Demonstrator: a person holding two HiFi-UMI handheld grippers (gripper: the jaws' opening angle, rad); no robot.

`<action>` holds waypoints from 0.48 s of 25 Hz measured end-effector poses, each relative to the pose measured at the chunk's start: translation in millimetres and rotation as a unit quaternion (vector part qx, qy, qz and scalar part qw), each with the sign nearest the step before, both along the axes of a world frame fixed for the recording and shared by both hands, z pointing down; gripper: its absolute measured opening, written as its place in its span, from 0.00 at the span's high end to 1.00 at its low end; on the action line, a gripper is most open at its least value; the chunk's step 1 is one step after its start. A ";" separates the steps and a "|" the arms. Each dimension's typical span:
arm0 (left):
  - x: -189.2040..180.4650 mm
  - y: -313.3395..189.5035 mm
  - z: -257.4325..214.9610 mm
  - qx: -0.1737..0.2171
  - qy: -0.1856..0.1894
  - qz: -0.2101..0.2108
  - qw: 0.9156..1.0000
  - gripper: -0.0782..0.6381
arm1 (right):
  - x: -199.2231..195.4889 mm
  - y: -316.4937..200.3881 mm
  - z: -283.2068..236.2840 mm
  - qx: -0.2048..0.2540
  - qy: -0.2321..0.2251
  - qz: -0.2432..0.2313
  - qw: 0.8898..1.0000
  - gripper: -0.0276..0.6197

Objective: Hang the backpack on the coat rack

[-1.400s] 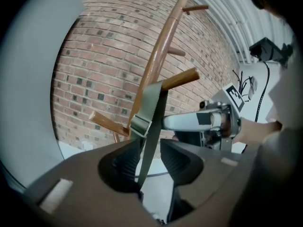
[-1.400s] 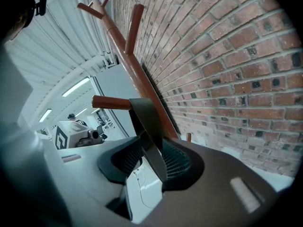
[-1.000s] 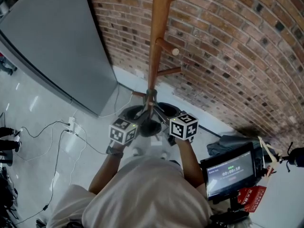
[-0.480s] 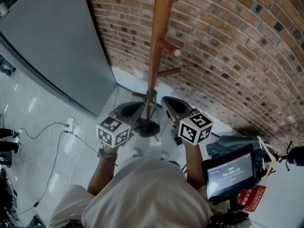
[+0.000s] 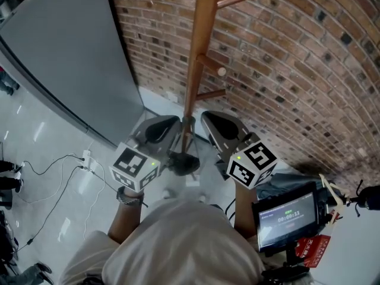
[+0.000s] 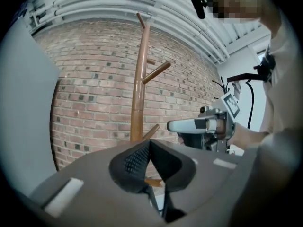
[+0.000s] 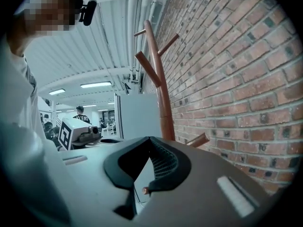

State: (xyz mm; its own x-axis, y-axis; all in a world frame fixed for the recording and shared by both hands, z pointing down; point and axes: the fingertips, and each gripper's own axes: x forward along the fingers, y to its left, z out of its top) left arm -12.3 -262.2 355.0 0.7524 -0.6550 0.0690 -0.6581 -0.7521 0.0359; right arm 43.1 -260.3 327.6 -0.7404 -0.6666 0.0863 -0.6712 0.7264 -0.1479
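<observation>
A wooden coat rack (image 5: 199, 46) with slanted pegs stands against the brick wall, its dark base (image 5: 184, 162) on the floor. My left gripper (image 5: 169, 123) is left of the pole and my right gripper (image 5: 208, 119) is right of it. Both point at the rack at the height of the lowest pegs. In the left gripper view the left gripper (image 6: 149, 142) is shut, its jaws meeting with nothing between them. In the right gripper view the right gripper (image 7: 150, 139) is shut the same way. A grey-blue bundle (image 5: 279, 180), possibly the backpack, lies on the floor at the right, half hidden.
A grey partition (image 5: 65, 58) stands at the left. Cables and a power strip (image 5: 86, 158) lie on the pale floor. A monitor on a stand (image 5: 288, 215) sits at the lower right beside a red tag (image 5: 313, 247). A person (image 7: 81, 115) stands far off.
Both grippers have risen toward the head camera and spread a little apart on either side of the pole. The rack has not moved.
</observation>
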 end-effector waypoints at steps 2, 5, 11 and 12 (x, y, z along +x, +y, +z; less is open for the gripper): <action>-1.4 1.4 -11.8 0.021 -0.003 -0.005 1.000 0.89 | -0.2 1.0 -10.5 0.014 0.004 0.000 1.000 0.96; -3.3 4.2 -27.8 0.050 -0.010 -0.011 0.999 0.89 | -0.4 3.3 -23.9 0.032 0.006 -0.003 0.999 0.96; 1.5 9.4 -51.0 0.096 -0.030 -0.012 0.995 0.89 | 0.0 6.0 -38.9 0.054 0.018 -0.006 0.998 0.96; 2.8 10.1 -52.8 0.100 -0.032 -0.010 0.994 0.89 | 0.2 6.1 -39.6 0.054 0.019 -0.007 0.998 0.96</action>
